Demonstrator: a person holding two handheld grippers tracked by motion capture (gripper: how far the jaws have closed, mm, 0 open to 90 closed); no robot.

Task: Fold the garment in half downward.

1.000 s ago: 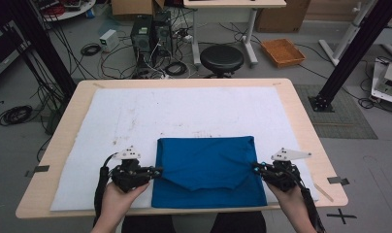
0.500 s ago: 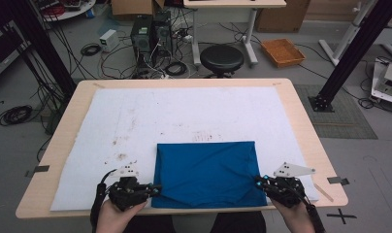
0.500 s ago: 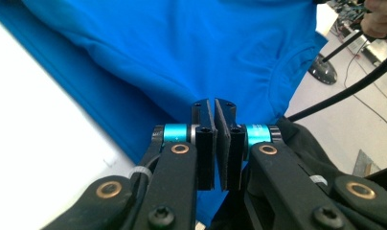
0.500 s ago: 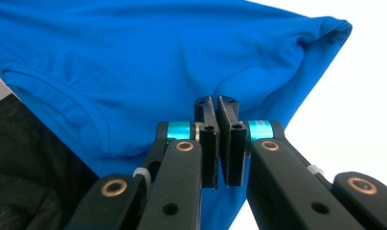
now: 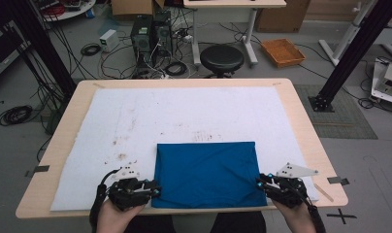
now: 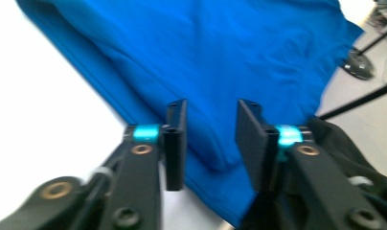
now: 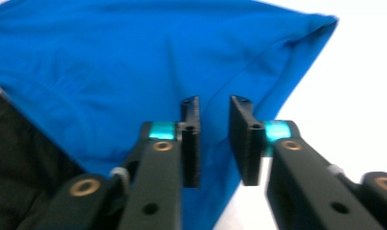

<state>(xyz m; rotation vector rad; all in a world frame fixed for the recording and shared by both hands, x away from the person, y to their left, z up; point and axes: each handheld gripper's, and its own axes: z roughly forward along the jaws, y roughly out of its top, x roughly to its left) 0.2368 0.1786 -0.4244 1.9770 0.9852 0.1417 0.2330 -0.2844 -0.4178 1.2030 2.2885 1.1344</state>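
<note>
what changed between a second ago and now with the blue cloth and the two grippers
Both grippers, the left gripper and the right gripper, drew the near edge of the blue cloth back toward the person, leaving it a flat folded rectangle. Their jaws have just been opening, and the cloth's near corners now lie loose between them, let go. The white mat and the table stayed as they were.

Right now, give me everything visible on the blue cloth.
The blue cloth is a plain, solid-blue fabric, soft and knit-like, folded into a flat, roughly rectangular stack with visible layered edges and faint wrinkles. It lies on the white mat at the table's near edge, centred between both hands. The left gripper and right gripper sit at its near corners; their jaws have just been opening, with cloth showing in the gaps but no pad pressing on it. Nothing else touches it.
</note>
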